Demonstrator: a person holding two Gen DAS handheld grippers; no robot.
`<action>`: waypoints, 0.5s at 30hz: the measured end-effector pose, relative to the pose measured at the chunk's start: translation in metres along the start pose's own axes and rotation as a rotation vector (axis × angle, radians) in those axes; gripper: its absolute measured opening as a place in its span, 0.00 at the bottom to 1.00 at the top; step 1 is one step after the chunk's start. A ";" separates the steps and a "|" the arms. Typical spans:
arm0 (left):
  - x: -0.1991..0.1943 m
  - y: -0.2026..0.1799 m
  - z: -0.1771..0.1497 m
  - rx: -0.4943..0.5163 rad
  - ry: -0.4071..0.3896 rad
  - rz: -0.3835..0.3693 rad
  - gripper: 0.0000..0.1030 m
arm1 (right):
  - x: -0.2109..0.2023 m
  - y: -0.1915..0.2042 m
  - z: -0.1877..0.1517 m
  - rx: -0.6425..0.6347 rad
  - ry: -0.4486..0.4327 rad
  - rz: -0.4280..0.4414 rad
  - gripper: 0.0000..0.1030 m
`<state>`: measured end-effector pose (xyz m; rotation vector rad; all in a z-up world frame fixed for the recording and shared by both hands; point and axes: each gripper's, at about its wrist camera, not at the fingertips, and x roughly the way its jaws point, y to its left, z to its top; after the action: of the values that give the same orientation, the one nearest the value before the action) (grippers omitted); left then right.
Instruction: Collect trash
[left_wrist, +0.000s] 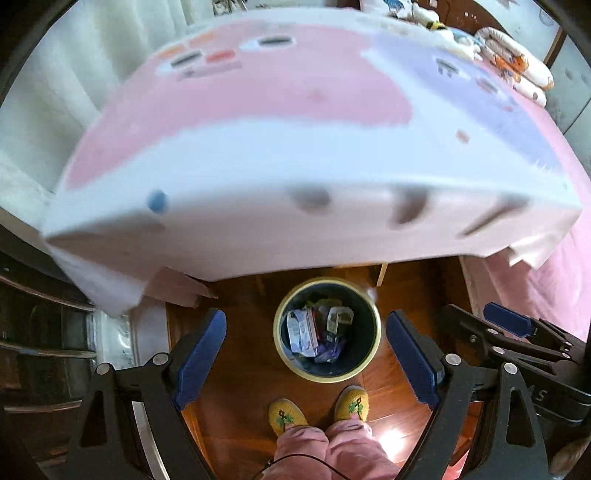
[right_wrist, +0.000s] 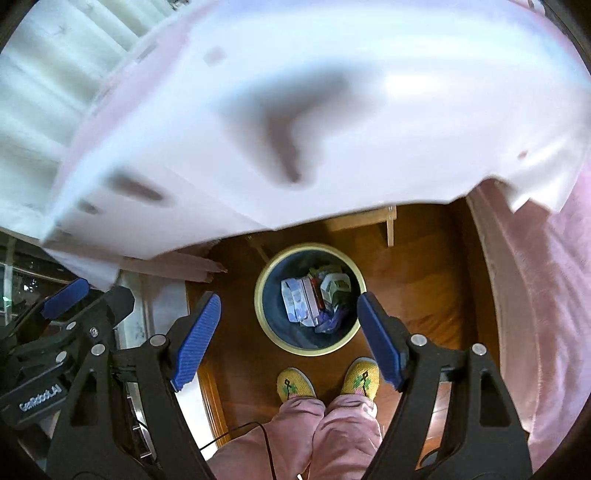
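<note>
A round dark bin with a pale yellow rim (left_wrist: 376, 328) (right_wrist: 260, 295) stands on the wooden floor, partly under the table. Inside lie crumpled wrappers and packets (left_wrist: 314, 332) (right_wrist: 314, 299). My left gripper (left_wrist: 306, 332) hovers above the bin, open, with nothing between its blue pads. My right gripper (right_wrist: 290, 310) also hangs open and empty over the bin. In the left wrist view the right gripper (left_wrist: 517, 328) shows at the right edge; in the right wrist view the left gripper (right_wrist: 70, 295) shows at the left.
A table draped in a pink, white and lilac cloth (left_wrist: 295, 147) (right_wrist: 295, 110) overhangs the bin's far side. A person's feet in yellow slippers (left_wrist: 317, 410) (right_wrist: 328, 380) stand just before the bin. A pink bed cover (right_wrist: 546, 295) hangs at the right; folded bedding (left_wrist: 513, 66) lies far right.
</note>
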<state>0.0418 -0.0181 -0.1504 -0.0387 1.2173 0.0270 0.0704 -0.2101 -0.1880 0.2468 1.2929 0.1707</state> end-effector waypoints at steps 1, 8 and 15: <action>-0.010 0.001 0.002 -0.002 -0.010 0.003 0.88 | -0.010 0.003 0.003 -0.008 -0.007 0.004 0.72; -0.072 0.002 0.017 -0.009 -0.066 0.030 0.87 | -0.069 0.026 0.023 -0.069 -0.056 0.018 0.72; -0.114 0.004 0.034 -0.033 -0.112 0.042 0.87 | -0.121 0.047 0.045 -0.120 -0.113 0.024 0.73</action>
<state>0.0340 -0.0128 -0.0316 -0.0402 1.1058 0.0853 0.0816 -0.2001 -0.0519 0.1674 1.1631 0.2509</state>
